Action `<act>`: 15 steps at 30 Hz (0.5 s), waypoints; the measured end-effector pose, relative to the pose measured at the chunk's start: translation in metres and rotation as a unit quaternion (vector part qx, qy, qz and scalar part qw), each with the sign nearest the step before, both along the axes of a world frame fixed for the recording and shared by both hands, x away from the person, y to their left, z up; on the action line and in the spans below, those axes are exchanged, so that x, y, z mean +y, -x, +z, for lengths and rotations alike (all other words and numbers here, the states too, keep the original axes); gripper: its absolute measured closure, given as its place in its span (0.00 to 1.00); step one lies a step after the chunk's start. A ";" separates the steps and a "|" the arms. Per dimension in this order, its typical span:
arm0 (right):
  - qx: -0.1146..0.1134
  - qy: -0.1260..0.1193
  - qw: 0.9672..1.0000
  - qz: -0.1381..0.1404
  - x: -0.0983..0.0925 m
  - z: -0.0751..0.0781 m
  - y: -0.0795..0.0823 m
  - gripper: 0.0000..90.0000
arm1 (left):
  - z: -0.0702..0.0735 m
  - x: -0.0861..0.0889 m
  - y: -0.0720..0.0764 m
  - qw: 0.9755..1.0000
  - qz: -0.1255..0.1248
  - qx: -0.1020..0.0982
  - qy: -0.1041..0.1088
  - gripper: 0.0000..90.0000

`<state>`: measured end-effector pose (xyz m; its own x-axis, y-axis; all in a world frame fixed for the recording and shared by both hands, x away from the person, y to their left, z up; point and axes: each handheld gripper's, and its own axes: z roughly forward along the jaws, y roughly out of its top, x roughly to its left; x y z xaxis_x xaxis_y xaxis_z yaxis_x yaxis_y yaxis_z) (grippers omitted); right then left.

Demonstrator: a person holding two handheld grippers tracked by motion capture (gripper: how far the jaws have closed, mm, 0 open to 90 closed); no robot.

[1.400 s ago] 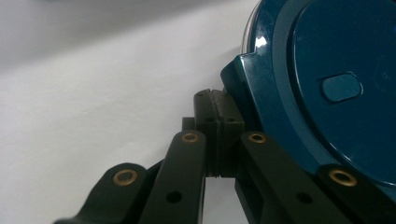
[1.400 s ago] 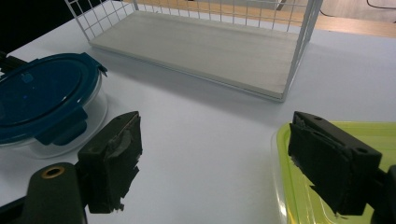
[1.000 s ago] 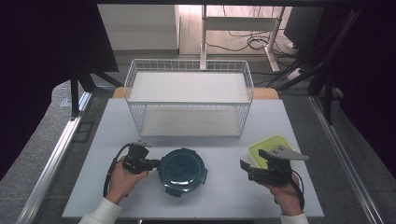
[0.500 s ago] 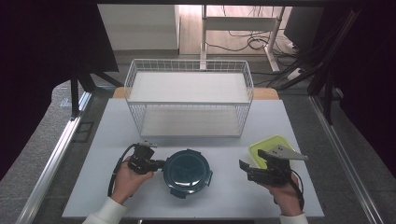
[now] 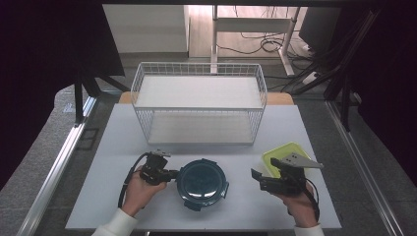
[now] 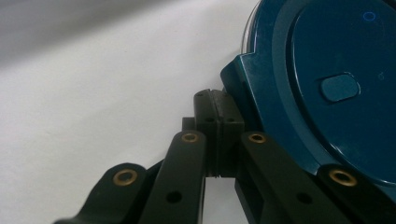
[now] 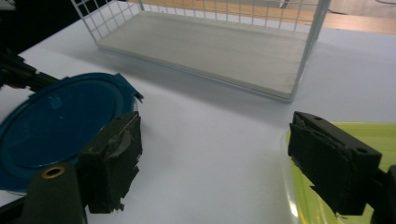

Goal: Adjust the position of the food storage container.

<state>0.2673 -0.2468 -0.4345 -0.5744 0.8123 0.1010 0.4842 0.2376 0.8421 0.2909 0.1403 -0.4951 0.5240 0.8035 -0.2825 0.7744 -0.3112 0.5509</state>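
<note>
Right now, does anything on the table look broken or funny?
Mostly it looks tidy. One worn thing stands out: the black pads on the right gripper look ragged and torn at their edges. The blue round container sits flat with its lid on, the wire basket stands straight, and nothing is spilled.

Both forearms wore white sleeves, cuffs ending at the wrists. The left hand-held gripper (image 5: 173,175) was black, its flat linkage arms set with brass-ringed rivets, and a black cable looped from its rear. The right hand-held gripper (image 5: 255,176) carried worn, perhaps frayed black pads and a grey three-cornered plate on top.
</note>
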 end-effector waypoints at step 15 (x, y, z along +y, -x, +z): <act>0.004 -0.013 1.000 0.015 0.005 0.004 -0.001 0.19 | 0.023 0.024 0.006 0.997 0.017 -0.060 0.047 0.99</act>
<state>0.2681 -0.2423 -0.4310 -0.5973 0.7920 0.1265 0.4839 0.2301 0.8443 0.2844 0.1641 -0.4723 0.5311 0.7947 -0.2939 0.7100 -0.2281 0.6662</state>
